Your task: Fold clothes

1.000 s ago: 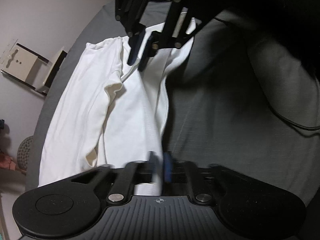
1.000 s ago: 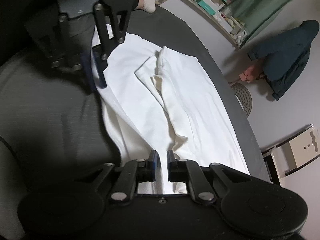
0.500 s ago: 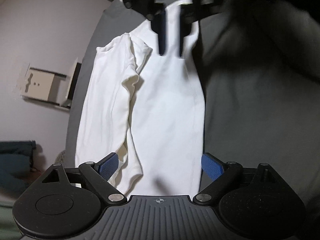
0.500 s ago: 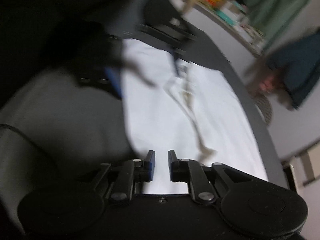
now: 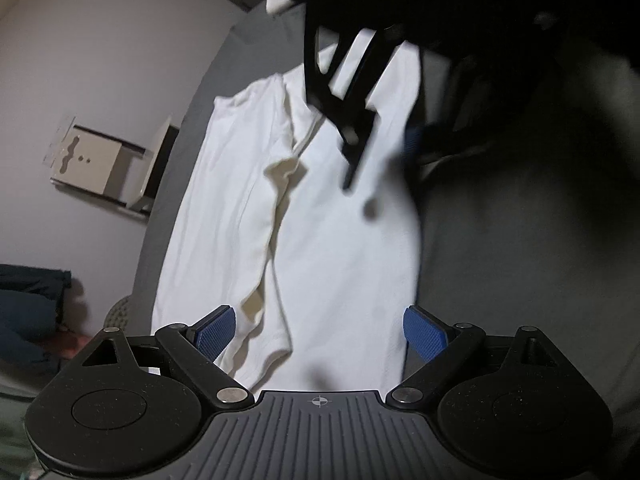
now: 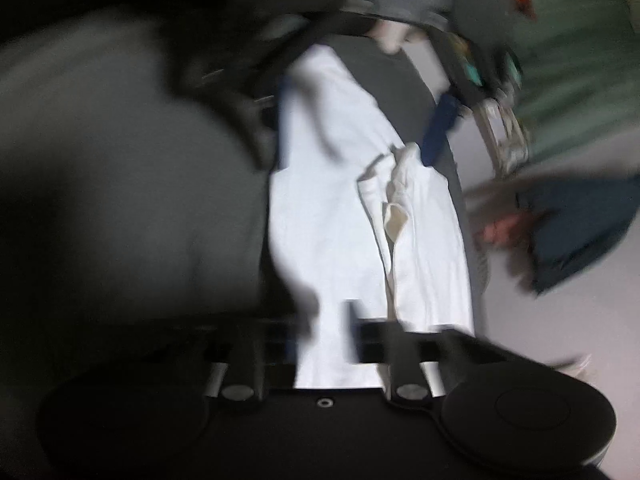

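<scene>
Nearest me, my left gripper (image 5: 318, 330) hovers with jaws spread wide and empty over the near end of a white garment (image 5: 340, 248). It lies as a long narrow strip on a grey bed (image 5: 520, 280), one side lapped inward in a rumpled ridge. My right gripper (image 6: 352, 336) is too blurred to tell how its jaws stand. The cloth looks light, soft and limp; I judge a corner or edge the best hold.
</scene>
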Available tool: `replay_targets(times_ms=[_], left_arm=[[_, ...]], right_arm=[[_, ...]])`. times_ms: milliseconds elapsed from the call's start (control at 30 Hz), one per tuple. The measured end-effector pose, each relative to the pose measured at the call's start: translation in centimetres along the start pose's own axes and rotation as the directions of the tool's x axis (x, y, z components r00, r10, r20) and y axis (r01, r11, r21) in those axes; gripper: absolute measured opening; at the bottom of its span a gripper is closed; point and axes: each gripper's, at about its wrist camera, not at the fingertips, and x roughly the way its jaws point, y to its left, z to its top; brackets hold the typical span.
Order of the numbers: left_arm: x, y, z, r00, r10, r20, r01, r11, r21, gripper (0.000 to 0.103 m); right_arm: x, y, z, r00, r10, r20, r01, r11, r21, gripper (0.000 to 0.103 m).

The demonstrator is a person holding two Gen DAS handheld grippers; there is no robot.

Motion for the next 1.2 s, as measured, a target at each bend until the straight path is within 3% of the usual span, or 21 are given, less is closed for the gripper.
replay_targets(times_ms=[167,333,400,500,600,700,733,767,833,933,1033,1200], left_arm=[[0.5,-0.9,0.6,1.0,-0.023,0.013,0.023,1.0,0.009,0.092],[1.9,0.0,0.8,0.999,-0.004,-0.041,0.002,0.999,-0.041,0.091],[2.3,0.3,0.2,0.996,0.022,-0.087,-0.022,1.0,-0.003,0.091],[3.0,0.5,-1.0,0.985,0.067,-0.157,-0.057,0.996,0.072,0.08],[3.3,0.2,-2.6,0.971,0.114,-0.21,-0.075,0.98,0.183,0.079],[3.3,0.0,-4.5,0.958,0.142,-0.249,-0.075,0.963,0.26,0.079],[3.2,0.1,-5.0,0.955,0.143,-0.259,-0.074,0.963,0.26,0.075],[3.1,0.4,-5.4,0.952,0.143,-0.27,-0.073,0.965,0.252,0.07],[2.9,0.8,-5.8,0.947,0.146,-0.286,-0.072,0.965,0.252,0.047],[2.7,1.0,-6.0,0.946,0.126,-0.299,-0.048,0.966,0.256,0.035],[2.7,1.2,-6.1,0.946,0.115,-0.305,-0.034,0.966,0.256,0.026],[2.5,2.3,-6.0,0.948,0.134,-0.287,-0.076,0.976,0.204,0.025]], right_arm=[[0.0,-3.5,-1.1,0.998,0.056,0.015,-0.058,0.976,0.21,0.007],[0.1,-6.9,-2.5,0.993,0.114,0.036,-0.119,0.909,0.4,0.007],[0.2,-8.3,-3.0,0.99,0.135,0.048,-0.142,0.871,0.471,0.007],[0.2,-10.1,-3.7,0.985,0.162,0.065,-0.17,0.811,0.56,0.007],[0.3,-10.4,-4.1,0.984,0.166,0.064,-0.172,0.8,0.575,0.007],[0.5,-10.3,-4.3,0.984,0.166,0.061,-0.17,0.795,0.582,0.007],[0.6,-10.3,-4.3,0.984,0.166,0.058,-0.169,0.795,0.583,0.007],[0.7,-10.3,-4.3,0.984,0.168,0.054,-0.168,0.796,0.582,0.007],[1.0,-10.1,-4.0,0.983,0.18,0.039,-0.17,0.803,0.571,0.007],[1.3,-9.3,-3.5,0.979,0.203,0.013,-0.179,0.83,0.528,0.009],[0.7,-8.0,-3.1,0.971,0.236,-0.045,-0.19,0.87,0.454,0.023],[-0.8,-5.1,-3.2,0.94,0.264,-0.217,-0.192,0.933,0.305,0.049]])
